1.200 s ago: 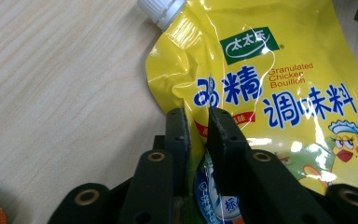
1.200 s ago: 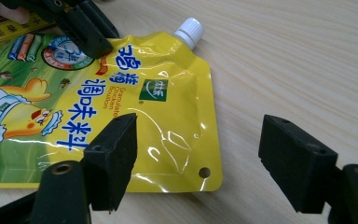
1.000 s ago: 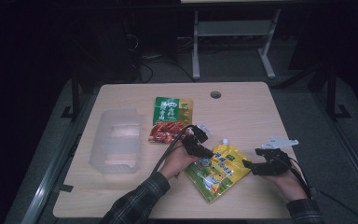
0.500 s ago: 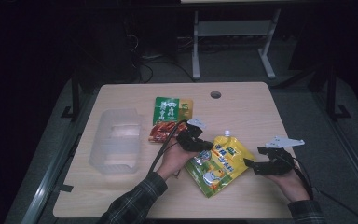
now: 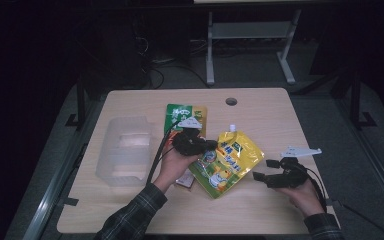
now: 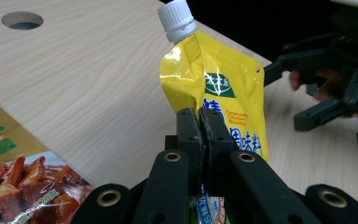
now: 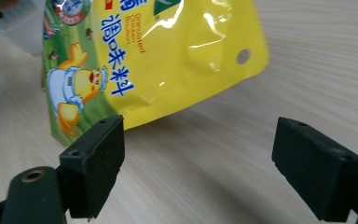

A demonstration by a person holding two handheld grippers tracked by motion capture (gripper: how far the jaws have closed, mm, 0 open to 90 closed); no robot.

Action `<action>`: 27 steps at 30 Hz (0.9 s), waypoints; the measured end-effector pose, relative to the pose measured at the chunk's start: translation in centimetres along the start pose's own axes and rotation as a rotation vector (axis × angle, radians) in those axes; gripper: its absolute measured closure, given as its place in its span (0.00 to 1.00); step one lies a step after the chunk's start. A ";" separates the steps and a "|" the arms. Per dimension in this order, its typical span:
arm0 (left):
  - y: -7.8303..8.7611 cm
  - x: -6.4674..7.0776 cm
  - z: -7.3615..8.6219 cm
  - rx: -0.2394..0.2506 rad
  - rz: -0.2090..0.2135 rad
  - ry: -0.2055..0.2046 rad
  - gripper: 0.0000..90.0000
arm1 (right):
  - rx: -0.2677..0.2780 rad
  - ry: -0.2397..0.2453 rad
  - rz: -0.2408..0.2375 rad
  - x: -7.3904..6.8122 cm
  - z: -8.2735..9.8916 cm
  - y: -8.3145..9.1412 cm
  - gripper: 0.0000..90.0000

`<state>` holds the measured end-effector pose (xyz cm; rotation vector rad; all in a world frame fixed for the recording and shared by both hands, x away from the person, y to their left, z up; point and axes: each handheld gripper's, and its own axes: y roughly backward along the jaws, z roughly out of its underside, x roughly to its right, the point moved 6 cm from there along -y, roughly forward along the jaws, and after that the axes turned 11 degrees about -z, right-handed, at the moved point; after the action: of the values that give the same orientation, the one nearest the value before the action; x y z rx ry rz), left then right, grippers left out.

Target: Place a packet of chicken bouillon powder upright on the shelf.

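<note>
Yellow pouch [image 5: 231,160] up off the desk [image 5: 260,112] in the high view, tilted, white cap toward the far edge, lower end near the desk's middle. Left claw [image 5: 211,146] clamped on the pouch's left edge, hand [image 5: 172,165] under it. Right claw [image 5: 260,176] off to the right of the pouch, apart from it, jaws spread and just been opening, nothing between them. Green snack packet [image 5: 185,114] flat behind the left hand, red packet [image 5: 184,179] peeking out beneath the wrist. Clear plastic bin [image 5: 125,150] at the left side of the desk, well apart from the pouch.

Over to the left gripper view: two black jaws pressed tight together on the yellow pouch [image 6: 219,88], film pinched between the pads. White screw cap [image 6: 176,19] up top, pouch hanging clear of the wood. Red meat packet [image 6: 23,191] at lower left, flat on the desk. Right claw [image 6: 303,95] farther off at the right, jaws apart.

Now the right gripper view: jaws standing wide, bare wood between the pads. Yellow pouch [image 7: 168,51] ahead and above, cartoon chick on the front, punched hole near its corner, shadow under it on the desk, no contact with either pad.
</note>
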<state>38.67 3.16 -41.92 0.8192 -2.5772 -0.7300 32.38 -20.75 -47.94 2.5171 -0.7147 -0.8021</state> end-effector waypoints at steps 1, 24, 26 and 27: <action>0.1 0.1 0.0 0.001 0.008 0.003 0.98 | 0.009 -0.004 -0.024 -0.2 -0.1 -0.4 0.19; 0.9 0.3 -0.1 0.042 0.019 -0.001 0.98 | 0.179 0.071 -0.204 -2.2 -2.6 -3.1 0.85; 0.9 0.3 -0.1 0.039 0.017 -0.003 0.98 | 0.180 0.091 -0.200 -2.3 -2.9 -2.9 0.92; 0.9 0.3 0.0 0.036 0.015 -0.011 0.98 | 0.180 0.091 -0.200 -2.3 -2.9 -2.9 0.92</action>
<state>38.07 3.61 -41.32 0.8086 -2.6101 -0.6880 33.53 -16.48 -46.30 2.8022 -0.5322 -0.7103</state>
